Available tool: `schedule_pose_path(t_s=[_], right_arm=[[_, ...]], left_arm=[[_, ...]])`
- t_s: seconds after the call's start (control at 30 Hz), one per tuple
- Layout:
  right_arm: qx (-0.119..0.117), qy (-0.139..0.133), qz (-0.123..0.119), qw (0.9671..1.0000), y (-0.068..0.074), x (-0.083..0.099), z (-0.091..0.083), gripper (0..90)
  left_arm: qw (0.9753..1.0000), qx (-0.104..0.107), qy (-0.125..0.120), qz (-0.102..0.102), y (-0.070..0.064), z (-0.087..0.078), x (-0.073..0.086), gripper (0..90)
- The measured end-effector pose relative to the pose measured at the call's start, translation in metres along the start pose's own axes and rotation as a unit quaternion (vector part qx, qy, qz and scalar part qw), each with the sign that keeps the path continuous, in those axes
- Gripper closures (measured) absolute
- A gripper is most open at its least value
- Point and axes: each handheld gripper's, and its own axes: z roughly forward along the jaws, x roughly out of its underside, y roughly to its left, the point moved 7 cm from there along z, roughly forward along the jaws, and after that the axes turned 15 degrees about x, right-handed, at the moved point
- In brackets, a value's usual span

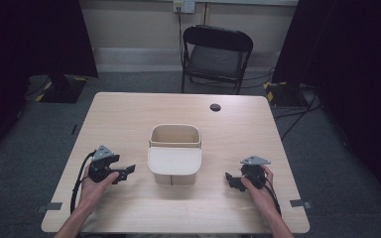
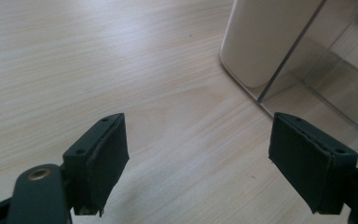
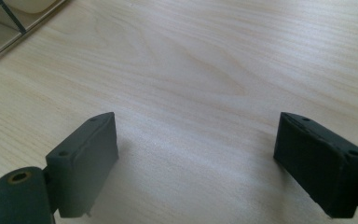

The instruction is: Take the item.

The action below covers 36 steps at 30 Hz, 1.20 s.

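A cream-coloured bin (image 1: 174, 153) with a flap-like lid stands in the middle of the wooden table (image 1: 129, 114). My left gripper (image 1: 126, 171) rests on the table to the bin's left, held in a hand, its jaws open and pointing toward the bin. My right gripper (image 1: 230, 179) rests to the bin's right, jaws open and pointing left. In the left gripper view the gripper (image 2: 198, 163) has bare tabletop between its jaws, and the bin's corner (image 2: 265, 42) is ahead at upper right. In the right gripper view the gripper (image 3: 196, 161) is open over bare wood, with the bin's edge (image 3: 14, 18) at upper left.
A round cable hole (image 1: 215, 107) sits near the table's far edge. A black folding chair (image 1: 216, 54) stands behind the table. Dark curtains hang at both sides, and cables lie on the grey floor at right.
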Motion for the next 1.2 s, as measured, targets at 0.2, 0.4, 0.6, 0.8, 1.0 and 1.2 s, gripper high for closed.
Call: schedule_pose_path(t_s=[0.2, 0.4, 0.6, 0.8, 1.0, 1.2], right_arm=[[0.0, 0.0, 0.0, 1.0, 0.0, 0.0, 0.0, 12.9], [0.0, 0.0, 0.0, 1.0, 0.0, 0.0, 0.0, 12.8], [0.0, 0.0, 0.0, 1.0, 0.0, 0.0, 0.0, 12.8], [0.0, 0.0, 0.0, 1.0, 0.0, 0.0, 0.0, 12.9], [0.0, 0.0, 0.0, 1.0, 0.0, 0.0, 0.0, 12.8], [0.0, 0.0, 0.0, 1.0, 0.0, 0.0, 0.0, 12.9]], left_arm=[[0.9998, 0.011, -0.011, 0.009, -0.008, 0.001, -0.007, 19.2], [0.9991, 0.034, -0.012, 0.023, -0.02, 0.003, -0.013, 19.2], [0.9977, 0.06, -0.012, 0.029, -0.032, 0.006, -0.018, 19.2], [0.9972, 0.063, -0.02, 0.037, -0.039, 0.006, -0.021, 18.8], [0.9964, 0.068, -0.023, 0.044, -0.043, 0.006, -0.022, 18.2], [0.9947, 0.085, -0.023, 0.054, -0.051, 0.008, -0.024, 18.1]])
